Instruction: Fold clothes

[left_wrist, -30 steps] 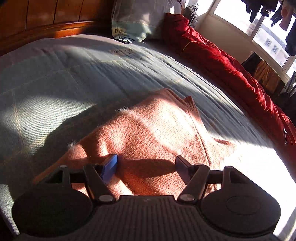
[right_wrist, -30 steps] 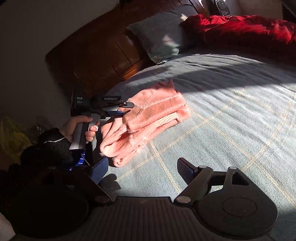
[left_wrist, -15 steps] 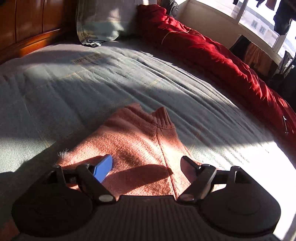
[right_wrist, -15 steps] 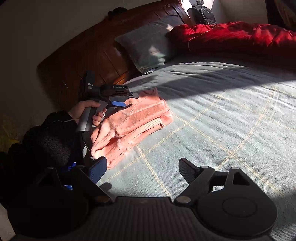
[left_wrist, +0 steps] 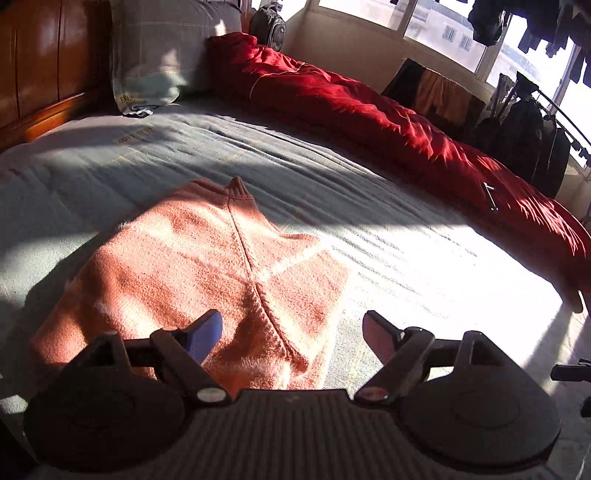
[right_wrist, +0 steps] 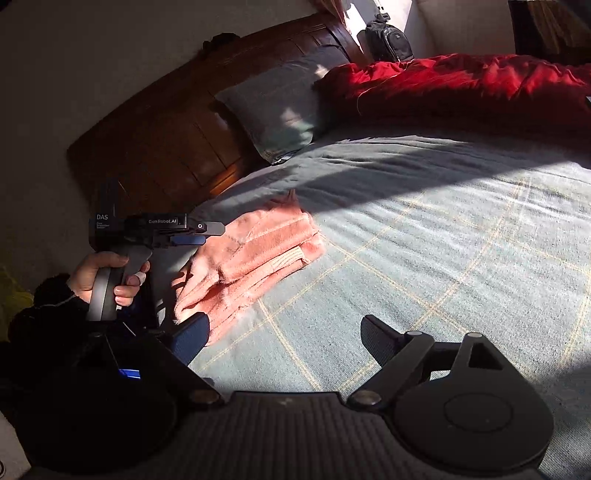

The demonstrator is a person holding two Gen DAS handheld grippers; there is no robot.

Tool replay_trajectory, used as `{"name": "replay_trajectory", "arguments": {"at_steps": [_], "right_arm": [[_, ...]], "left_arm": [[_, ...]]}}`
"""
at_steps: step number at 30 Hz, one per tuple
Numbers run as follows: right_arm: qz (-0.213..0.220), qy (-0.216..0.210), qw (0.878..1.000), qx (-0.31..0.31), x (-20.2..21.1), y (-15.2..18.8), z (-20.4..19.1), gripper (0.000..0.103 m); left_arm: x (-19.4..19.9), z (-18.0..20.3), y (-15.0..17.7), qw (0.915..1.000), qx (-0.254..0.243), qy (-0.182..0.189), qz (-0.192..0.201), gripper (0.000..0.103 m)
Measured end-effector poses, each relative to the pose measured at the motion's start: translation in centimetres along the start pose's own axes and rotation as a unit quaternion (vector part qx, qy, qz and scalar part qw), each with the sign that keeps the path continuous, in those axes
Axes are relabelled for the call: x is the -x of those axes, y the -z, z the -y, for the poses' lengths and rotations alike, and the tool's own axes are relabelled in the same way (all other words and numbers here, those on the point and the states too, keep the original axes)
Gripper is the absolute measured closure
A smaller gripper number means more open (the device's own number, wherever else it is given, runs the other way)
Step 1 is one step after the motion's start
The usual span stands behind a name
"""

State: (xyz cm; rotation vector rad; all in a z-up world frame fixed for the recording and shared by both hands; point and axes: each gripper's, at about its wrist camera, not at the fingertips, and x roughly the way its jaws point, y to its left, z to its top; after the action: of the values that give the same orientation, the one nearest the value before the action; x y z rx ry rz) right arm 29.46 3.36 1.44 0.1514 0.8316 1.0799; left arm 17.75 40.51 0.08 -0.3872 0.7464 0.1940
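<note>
A rumpled red duvet (left_wrist: 388,122) runs along the upper right; a grey checked pillow (left_wrist: 159,59) leans on the wooden headboard (left_wrist: 40,62) upper left, a dark backpack (left_wrist: 267,27) beside it

The bed (left_wrist: 369,206) was covered by a grey-blue checked spread (thin yellow lines). A folded pink garment (left_wrist: 207,266) lay flat on it near the left edge, toward the head. A grey pillow (left_wrist: 159,55) leaned at the wooden headboard (right_wrist: 166,140), and a red quilt (left_wrist: 388,122) lay bunched along the far edge.
</note>
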Motion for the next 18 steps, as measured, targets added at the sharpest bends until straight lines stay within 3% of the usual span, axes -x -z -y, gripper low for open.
{"name": "replay_trajectory", "arguments": {"at_steps": [4,7,11,14,16,18], "right_arm": [[-0.007,-0.013,1.000,-0.012,-1.2,0.0,0.3,0.011],[-0.017,-0.017,1.000,-0.013,-2.0,0.1,0.2,0.011],[-0.021,-0.018,1.000,-0.011,-2.0,0.2,-0.1,0.011],[-0.019,-0.016,1.000,-0.014,-1.8,0.3,0.0,0.011],[-0.018,-0.014,1.000,-0.017,-1.7,0.4,0.1,0.010],[-0.016,-0.013,1.000,-0.019,-1.7,0.5,0.2,0.010]], "left_arm": [[-1.0,0.5,4.2,0.9988,0.021,0.028,-0.036,0.020],[-0.7,2.1,5.5,0.9993,-0.012,0.003,-0.036,0.020],[1.8,2.6,5.0,0.9995,-0.031,0.005,0.003,0.020],[2.7,2.2,5.0,0.9981,-0.036,-0.019,0.047,0.019],[0.9,1.6,5.7,0.9986,-0.033,-0.038,0.018,0.019],[-1.5,0.8,6.8,0.9993,-0.003,-0.021,-0.031,0.019]]}}
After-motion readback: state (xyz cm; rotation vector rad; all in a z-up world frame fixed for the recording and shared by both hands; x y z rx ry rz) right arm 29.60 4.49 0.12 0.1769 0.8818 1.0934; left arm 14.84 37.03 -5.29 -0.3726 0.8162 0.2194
